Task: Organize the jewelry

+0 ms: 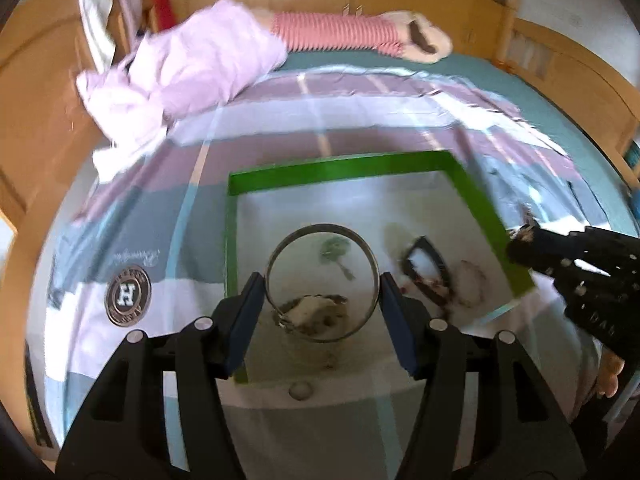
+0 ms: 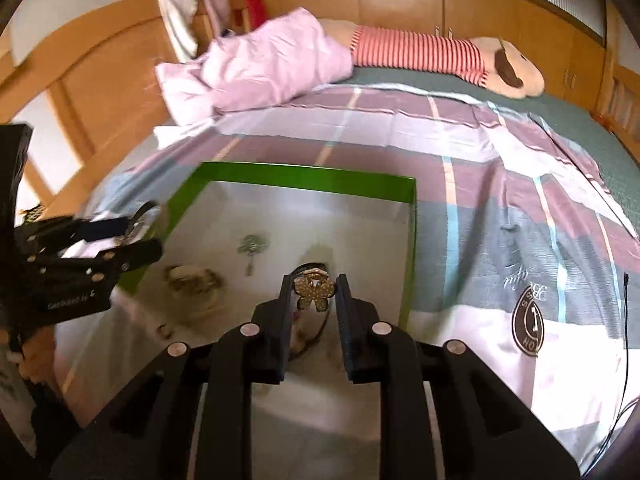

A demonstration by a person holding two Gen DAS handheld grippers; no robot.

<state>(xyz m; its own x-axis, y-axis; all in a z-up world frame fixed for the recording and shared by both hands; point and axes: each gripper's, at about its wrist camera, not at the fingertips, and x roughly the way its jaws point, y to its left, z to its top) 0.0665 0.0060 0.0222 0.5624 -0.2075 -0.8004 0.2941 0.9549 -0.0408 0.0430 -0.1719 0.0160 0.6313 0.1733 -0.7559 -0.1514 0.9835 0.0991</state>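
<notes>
Left gripper [image 1: 322, 280] clamped across a thin silver bangle [image 1: 280, 248] — a plain metal hoop, held upright between the blue pads above the green-rimmed tray [image 1: 340, 166]. Right gripper [image 2: 314, 294] closed on a gold butterfly clip [image 2: 314, 292], dotted wings spread between the black fingers, also over the tray. Lying on the pale tray floor: a small green pendant [image 2: 251, 246], a tangled beige bracelet [image 2: 192, 278], a dark-framed piece [image 1: 426, 266] — blurred, details unclear. Tray resting on a plaid bedsheet [image 2: 480, 200].
</notes>
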